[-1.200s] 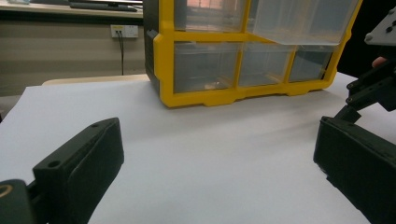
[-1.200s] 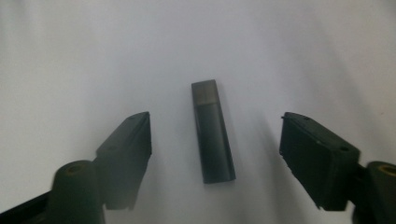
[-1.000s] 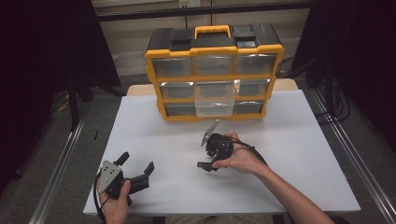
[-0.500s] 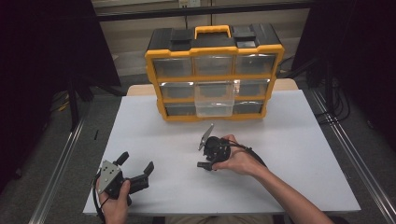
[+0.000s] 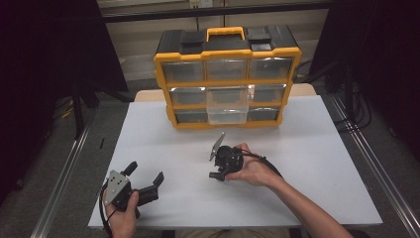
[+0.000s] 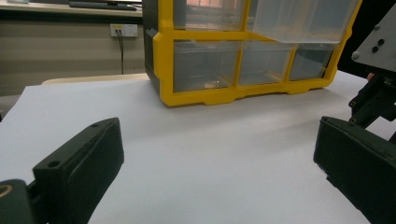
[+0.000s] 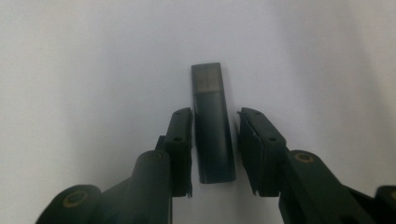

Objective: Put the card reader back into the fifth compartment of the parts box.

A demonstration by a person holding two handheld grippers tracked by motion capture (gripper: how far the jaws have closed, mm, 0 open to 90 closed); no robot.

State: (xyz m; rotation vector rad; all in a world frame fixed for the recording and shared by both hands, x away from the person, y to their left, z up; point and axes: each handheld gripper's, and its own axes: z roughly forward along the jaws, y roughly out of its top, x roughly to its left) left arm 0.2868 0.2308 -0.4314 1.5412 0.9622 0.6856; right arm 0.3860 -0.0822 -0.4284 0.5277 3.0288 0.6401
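Note:
A small dark flat stick (image 7: 212,126) with a grey end lies on the white table (image 5: 307,148). My right gripper (image 7: 215,140) points down over it, one jaw on each side. The left jaw is against the stick and a narrow gap shows at the right jaw. In the high view the right gripper (image 5: 218,171) sits mid-table in a hand, hiding the stick. My left gripper (image 5: 145,172) rests near the front left edge, open and with nothing in it. The left gripper (image 6: 215,158) faces the organizer.
A yellow and black drawer organizer (image 5: 227,74) stands at the back of the table, its middle clear drawer (image 5: 228,104) pulled out. The organizer (image 6: 233,60) shows in the left gripper view, with the right gripper (image 6: 373,93) at the right edge.
The right gripper has sunk slightly toward the table and shifted a little left. The left gripper has stayed where it was.

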